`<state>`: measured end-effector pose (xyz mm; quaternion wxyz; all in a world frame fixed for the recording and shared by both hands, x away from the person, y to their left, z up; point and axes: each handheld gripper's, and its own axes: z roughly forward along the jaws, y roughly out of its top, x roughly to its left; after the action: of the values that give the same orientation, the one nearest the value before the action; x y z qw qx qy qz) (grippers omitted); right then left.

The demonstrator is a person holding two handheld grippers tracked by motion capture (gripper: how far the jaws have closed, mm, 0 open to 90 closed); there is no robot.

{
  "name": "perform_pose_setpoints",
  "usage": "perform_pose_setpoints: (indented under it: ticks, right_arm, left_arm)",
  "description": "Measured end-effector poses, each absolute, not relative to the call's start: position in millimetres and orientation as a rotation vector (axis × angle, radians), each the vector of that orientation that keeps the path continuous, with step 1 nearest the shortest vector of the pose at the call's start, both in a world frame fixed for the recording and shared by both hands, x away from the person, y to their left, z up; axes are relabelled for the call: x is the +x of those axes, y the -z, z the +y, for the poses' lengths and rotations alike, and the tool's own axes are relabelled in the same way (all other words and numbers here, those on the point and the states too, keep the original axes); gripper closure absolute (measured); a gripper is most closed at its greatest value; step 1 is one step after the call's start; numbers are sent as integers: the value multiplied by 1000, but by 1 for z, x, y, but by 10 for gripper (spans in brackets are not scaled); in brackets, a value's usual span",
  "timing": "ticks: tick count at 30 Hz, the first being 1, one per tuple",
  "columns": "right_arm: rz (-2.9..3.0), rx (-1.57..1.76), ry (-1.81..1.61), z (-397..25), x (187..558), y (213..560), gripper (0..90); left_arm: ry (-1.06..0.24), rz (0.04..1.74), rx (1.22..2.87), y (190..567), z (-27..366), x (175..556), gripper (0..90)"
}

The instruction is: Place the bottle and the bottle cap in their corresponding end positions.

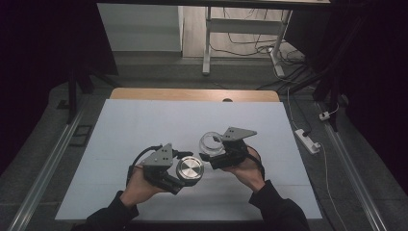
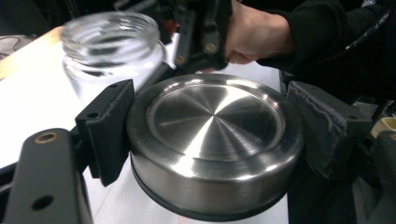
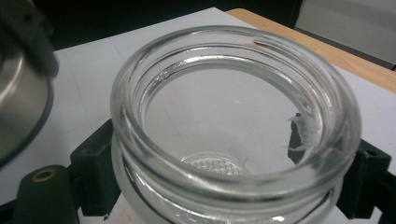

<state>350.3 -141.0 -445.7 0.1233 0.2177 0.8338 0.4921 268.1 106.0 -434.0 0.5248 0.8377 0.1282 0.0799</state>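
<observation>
My left gripper (image 1: 185, 177) is shut on a round brushed-steel lid (image 1: 189, 169), held by its rim between both jaws above the white mat. In the left gripper view the steel lid (image 2: 215, 142) sits top side up between the pads (image 2: 109, 128). My right gripper (image 1: 210, 153) is shut on a clear glass jar (image 1: 211, 142), empty and with its mouth open. The right gripper view shows the glass jar (image 3: 233, 126) clamped at its sides just below the threaded neck. Lid and jar are side by side, a little apart.
A white mat (image 1: 144, 130) covers the table, with a wooden edge (image 1: 192, 94) at the far side. A power strip (image 1: 308, 140) and cables lie on the floor to the right. A table frame (image 1: 240, 33) stands beyond.
</observation>
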Motion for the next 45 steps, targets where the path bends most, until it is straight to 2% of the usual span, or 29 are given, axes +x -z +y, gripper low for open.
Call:
perform_pose_setpoints:
  ticks: [18, 45]
  right_arm:
    - [2405, 678, -1414, -126, 377, 454, 145]
    - [2343, 728, -1366, -105, 421, 473, 144]
  left_arm:
    - [-182, 308, 2088, 476, 88, 277, 201]
    - [-167, 328, 2226, 516, 64, 296, 200]
